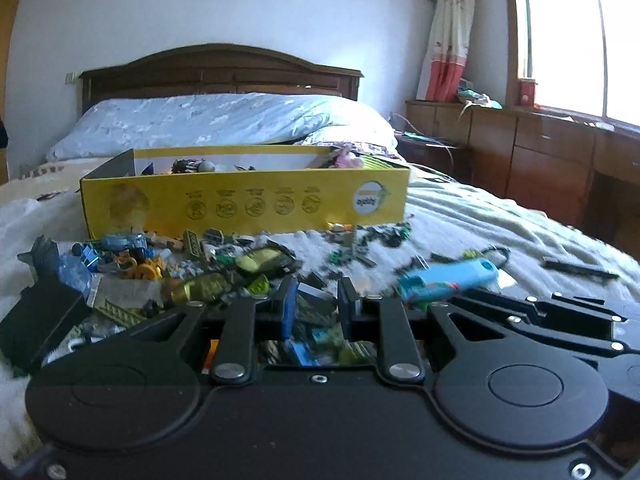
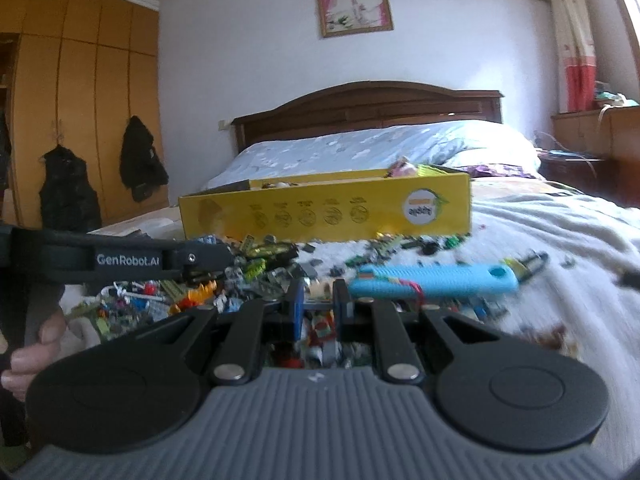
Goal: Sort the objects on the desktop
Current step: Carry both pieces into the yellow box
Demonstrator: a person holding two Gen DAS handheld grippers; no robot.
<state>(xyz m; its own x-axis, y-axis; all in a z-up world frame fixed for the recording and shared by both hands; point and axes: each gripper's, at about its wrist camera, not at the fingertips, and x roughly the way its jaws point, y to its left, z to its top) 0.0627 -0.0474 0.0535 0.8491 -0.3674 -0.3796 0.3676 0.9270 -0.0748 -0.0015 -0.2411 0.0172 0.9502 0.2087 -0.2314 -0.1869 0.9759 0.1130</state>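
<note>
Left wrist: my left gripper (image 1: 318, 300) is parted a little with nothing held; toy pieces (image 1: 208, 276) lie under and left of the jaws, the yellow box (image 1: 244, 204) well ahead

Right wrist: my right gripper (image 2: 318, 300) is likewise narrowly parted and empty – the blue handled tool (image 2: 434, 278) lies just right of it. I'd widen first, then close across its narrow body – not the clutter

**Counts on the bed**

One yellow box (image 1: 244, 204) is seen, and one blue case (image 1: 448, 280). Two grippers (image 2: 316, 300) are counted. Small toy pieces (image 1: 200, 272) are scattered in a heap too dense to be counted. One framed picture (image 2: 353, 0) is hung.
</note>
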